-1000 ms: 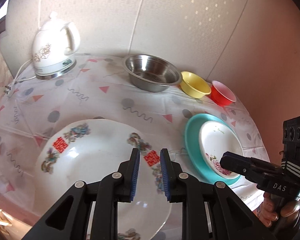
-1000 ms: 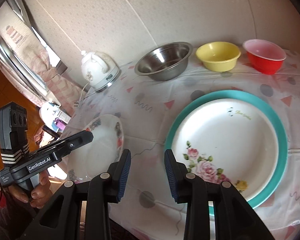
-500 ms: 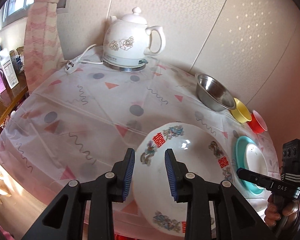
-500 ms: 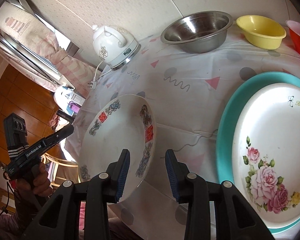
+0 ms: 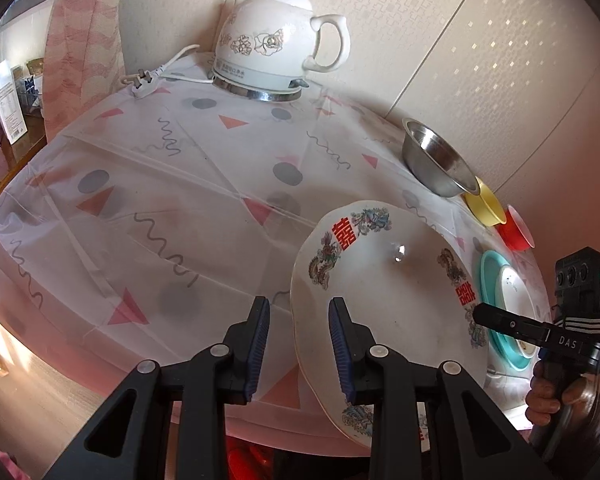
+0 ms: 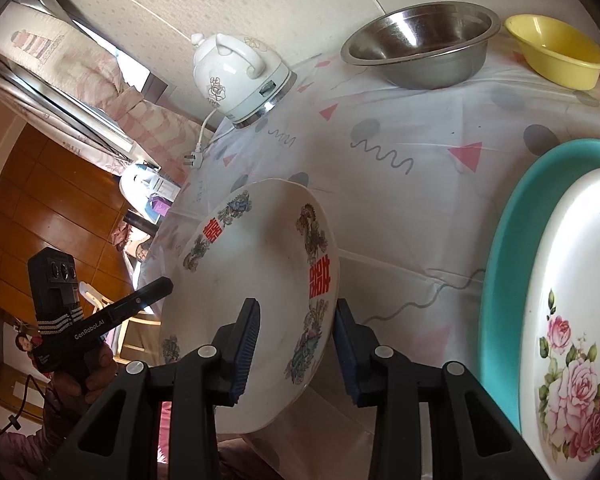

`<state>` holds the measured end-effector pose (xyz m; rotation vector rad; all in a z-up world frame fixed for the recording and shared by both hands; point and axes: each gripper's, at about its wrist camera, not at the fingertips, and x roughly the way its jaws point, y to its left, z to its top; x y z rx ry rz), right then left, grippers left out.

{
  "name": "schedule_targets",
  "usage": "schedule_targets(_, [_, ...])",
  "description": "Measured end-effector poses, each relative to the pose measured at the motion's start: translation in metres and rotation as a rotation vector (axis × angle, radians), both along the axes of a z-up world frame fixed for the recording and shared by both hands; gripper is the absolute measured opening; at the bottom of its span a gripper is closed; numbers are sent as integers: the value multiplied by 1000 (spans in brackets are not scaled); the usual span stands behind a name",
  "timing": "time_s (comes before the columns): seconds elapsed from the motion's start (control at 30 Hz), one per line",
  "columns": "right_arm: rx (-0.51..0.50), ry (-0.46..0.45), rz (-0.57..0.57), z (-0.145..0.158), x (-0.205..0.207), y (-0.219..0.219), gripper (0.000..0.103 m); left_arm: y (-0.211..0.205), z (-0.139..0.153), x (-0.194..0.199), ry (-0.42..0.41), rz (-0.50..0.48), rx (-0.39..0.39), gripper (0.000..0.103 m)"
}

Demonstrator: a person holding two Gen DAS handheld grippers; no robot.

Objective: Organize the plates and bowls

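Observation:
A big white plate (image 5: pixel 388 312) with red characters and dragon motifs lies near the table's front edge, its near side reaching past that edge. My left gripper (image 5: pixel 298 302) stands open astride the plate's left rim, one finger outside it and one over the plate. My right gripper (image 6: pixel 296 302) is open astride the opposite rim of the same plate (image 6: pixel 260 280). No pad visibly presses on it. Each gripper also shows in the other's view: the right gripper (image 5: pixel 480 314) and the left gripper (image 6: pixel 162 284), both held by hands.
A rose plate (image 6: pixel 580 280) rests on a teal plate (image 6: pixel 500 260) to the right. Along the wall stand a steel bowl (image 6: pixel 420 52), a yellow bowl (image 6: pixel 556 56) and a red bowl (image 5: pixel 516 232). A white kettle (image 5: pixel 276 52) with its loose plug (image 5: pixel 144 82) is at the back left.
Both grippers have come down to the patterned plate. The left one moved from over its middle to its left rim and widened. The right one swung from the rose plate to its right rim.

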<state>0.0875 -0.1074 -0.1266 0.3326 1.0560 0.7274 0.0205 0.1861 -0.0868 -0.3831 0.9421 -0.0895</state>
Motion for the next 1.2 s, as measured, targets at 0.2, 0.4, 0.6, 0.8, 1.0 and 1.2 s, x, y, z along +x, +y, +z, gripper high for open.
schedule_targets(0.2, [-4, -1, 15, -8, 2, 7, 32, -17, -11, 7, 3, -45, 58, 23])
schedule_targets(0.4, [-33, -10, 35, -16, 0, 17, 27, -23, -12, 10, -3, -41, 104, 25])
schedule_targets(0.6, [-53, -7, 39, -15, 0, 18, 28, -28, -16, 16, 24, -35, 121, 29])
schedule_targets(0.8, [-63, 10, 39, -13, -1, 19, 30, -32, -15, 10, 16, -45, 148, 30])
schedule_targets(1.0, [-141, -64, 26, -7, -14, 14, 28, -43, -12, -1, 0, -64, 143, 30])
schedule_targets(1.2, [-199, -113, -3, -1, -25, 1, 28, -60, -5, -1, -30, -112, 163, 29])
